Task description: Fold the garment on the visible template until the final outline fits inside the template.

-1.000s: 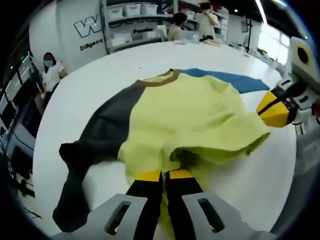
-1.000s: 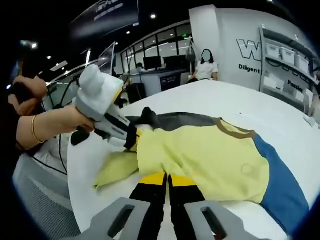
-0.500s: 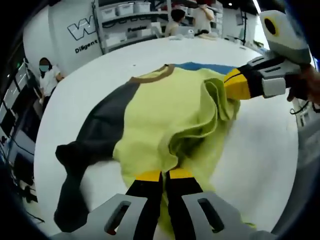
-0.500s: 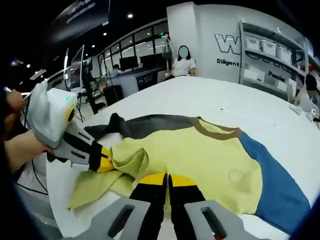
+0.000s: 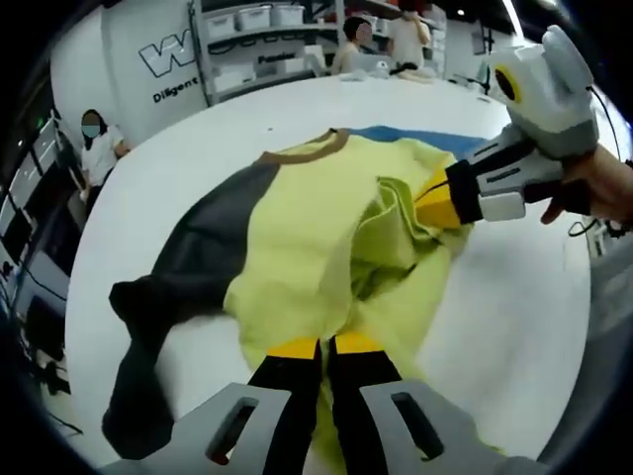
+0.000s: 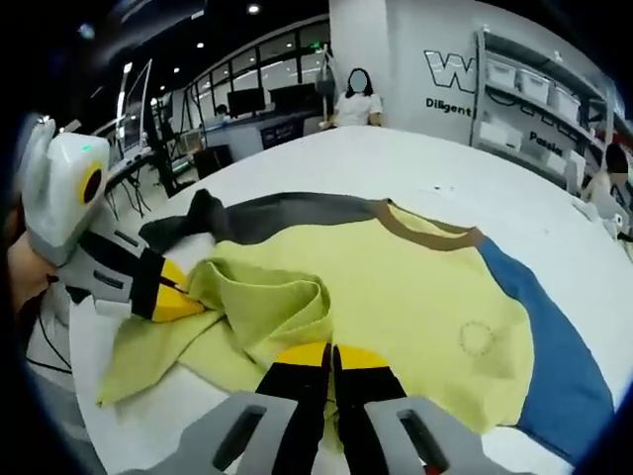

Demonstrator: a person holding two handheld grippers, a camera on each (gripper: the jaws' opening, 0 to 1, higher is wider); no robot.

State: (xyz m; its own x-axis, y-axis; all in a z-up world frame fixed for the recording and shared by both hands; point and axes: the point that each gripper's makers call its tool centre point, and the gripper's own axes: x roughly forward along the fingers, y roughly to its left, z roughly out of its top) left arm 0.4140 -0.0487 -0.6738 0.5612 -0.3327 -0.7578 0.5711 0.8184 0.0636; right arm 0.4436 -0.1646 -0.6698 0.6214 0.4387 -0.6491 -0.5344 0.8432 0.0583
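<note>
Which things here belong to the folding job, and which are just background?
Job:
- garment, yellow body, grey and blue sleeves
- left gripper, shut on garment
- right gripper, shut on garment
- white table

Background:
- shelving with bins
- people standing beyond the table

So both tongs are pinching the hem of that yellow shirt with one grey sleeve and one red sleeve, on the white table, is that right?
Nearly. The yellow fabric shirt with a brown collar has a grey sleeve, but the other sleeve is blue, not red, as the right gripper view shows. The rest holds: the left tongs and right tongs pinch its hem on the white table.
</note>
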